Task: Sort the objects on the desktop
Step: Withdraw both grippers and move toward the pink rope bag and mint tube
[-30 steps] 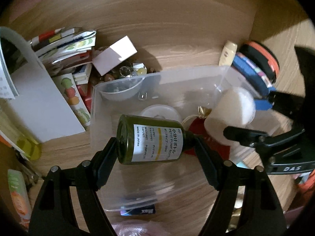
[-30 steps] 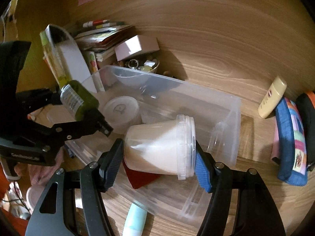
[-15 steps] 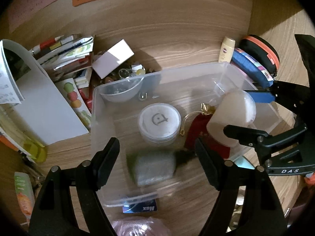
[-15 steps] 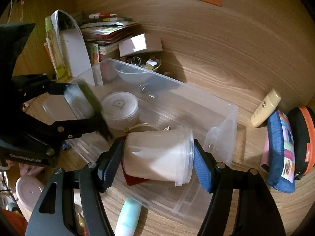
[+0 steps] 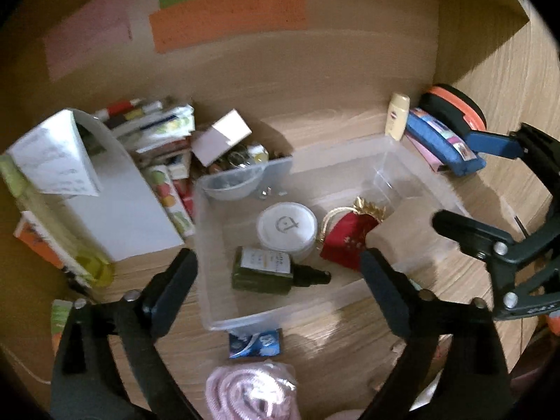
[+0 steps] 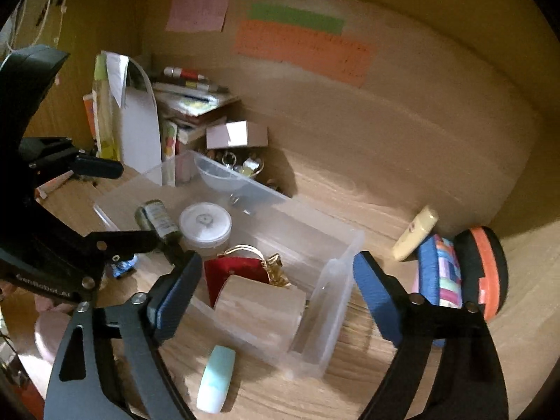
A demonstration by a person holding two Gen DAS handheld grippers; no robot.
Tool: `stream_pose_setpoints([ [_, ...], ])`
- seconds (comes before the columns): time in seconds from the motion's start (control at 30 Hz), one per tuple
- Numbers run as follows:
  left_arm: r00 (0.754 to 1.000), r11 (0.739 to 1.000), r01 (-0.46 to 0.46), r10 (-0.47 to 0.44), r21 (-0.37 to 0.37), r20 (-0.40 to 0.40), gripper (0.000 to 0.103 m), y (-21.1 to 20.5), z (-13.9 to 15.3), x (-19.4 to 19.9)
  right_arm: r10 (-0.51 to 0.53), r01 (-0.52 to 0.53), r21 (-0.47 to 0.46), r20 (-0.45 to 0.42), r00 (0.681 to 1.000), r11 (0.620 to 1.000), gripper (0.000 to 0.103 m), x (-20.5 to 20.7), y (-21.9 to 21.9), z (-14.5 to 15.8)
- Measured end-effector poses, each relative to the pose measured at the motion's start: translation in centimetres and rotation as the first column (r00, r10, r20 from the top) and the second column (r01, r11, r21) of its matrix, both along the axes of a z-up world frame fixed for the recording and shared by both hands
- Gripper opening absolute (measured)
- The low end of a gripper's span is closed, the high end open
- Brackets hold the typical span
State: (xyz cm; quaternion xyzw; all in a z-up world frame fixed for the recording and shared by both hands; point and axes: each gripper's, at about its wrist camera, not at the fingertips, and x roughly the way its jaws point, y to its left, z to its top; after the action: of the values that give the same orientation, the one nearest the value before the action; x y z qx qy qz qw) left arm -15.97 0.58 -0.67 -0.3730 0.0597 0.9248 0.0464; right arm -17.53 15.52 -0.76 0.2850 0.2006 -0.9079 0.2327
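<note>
A clear plastic bin (image 5: 241,315) (image 6: 337,294) sits mid-desk. Inside it lie a dark green bottle (image 5: 262,273) (image 6: 155,215), a round white-lidded jar (image 5: 287,227) (image 6: 204,224), a red pouch (image 5: 346,241) (image 6: 238,271) and a translucent tub (image 5: 395,225) (image 6: 260,309) on its side. My left gripper (image 5: 276,259) (image 6: 115,203) hovers above the bottle, its jaws opening with nothing held. My right gripper (image 6: 276,260) (image 5: 465,182) hangs over the tub, jaws opening too, and its pads stand clear of the tub.
A stack of books (image 5: 154,133), a white folder (image 5: 115,203) and a small white box (image 5: 222,136) crowd the left. A cream tube (image 5: 397,115), a blue pouch (image 5: 444,147) and a black-orange case (image 6: 483,273) lie right. A mint tube (image 6: 215,379) and a blue packet (image 5: 255,343) lie in front.
Both grippers have opened and pulled up and back. The green bottle and the tub left the jaws and now lie in the bin.
</note>
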Motion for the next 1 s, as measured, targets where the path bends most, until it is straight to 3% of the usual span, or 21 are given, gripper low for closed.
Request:
stream_pose_setpoints([
  [0.2,0.998,0.999,-0.044,0.043,-0.025,-0.039,0.098,-0.7,1.5,2.1,-0.027,0.027,-0.043,-0.011,1.0,0.999,0.095,1.8,1.5,1.6],
  [0.53,0.99,0.992,-0.124,0.125,0.018,-0.065,0.101,-5.1,3.7,6.1,-0.032,0.032,-0.102,0.004,0.999,0.994,0.096,4.6,3.8,2.2],
  [0.7,0.988,0.988,-0.152,0.153,0.026,-0.027,0.101,-6.8,2.7,7.4,-0.018,0.024,-0.121,0.047,0.999,0.992,0.096,5.4,4.5,1.0],
  [0.87,0.983,0.984,-0.179,0.178,0.02,0.047,0.101,-7.6,-0.2,7.9,-0.031,0.04,-0.103,0.085,0.996,0.994,0.096,5.8,4.9,-0.7],
  [1.0,0.976,0.981,-0.192,0.188,0.031,0.107,0.101,-8.1,-2.4,7.7,-0.102,0.11,-0.096,0.084,0.991,0.989,0.095,5.6,5.3,-2.3],
])
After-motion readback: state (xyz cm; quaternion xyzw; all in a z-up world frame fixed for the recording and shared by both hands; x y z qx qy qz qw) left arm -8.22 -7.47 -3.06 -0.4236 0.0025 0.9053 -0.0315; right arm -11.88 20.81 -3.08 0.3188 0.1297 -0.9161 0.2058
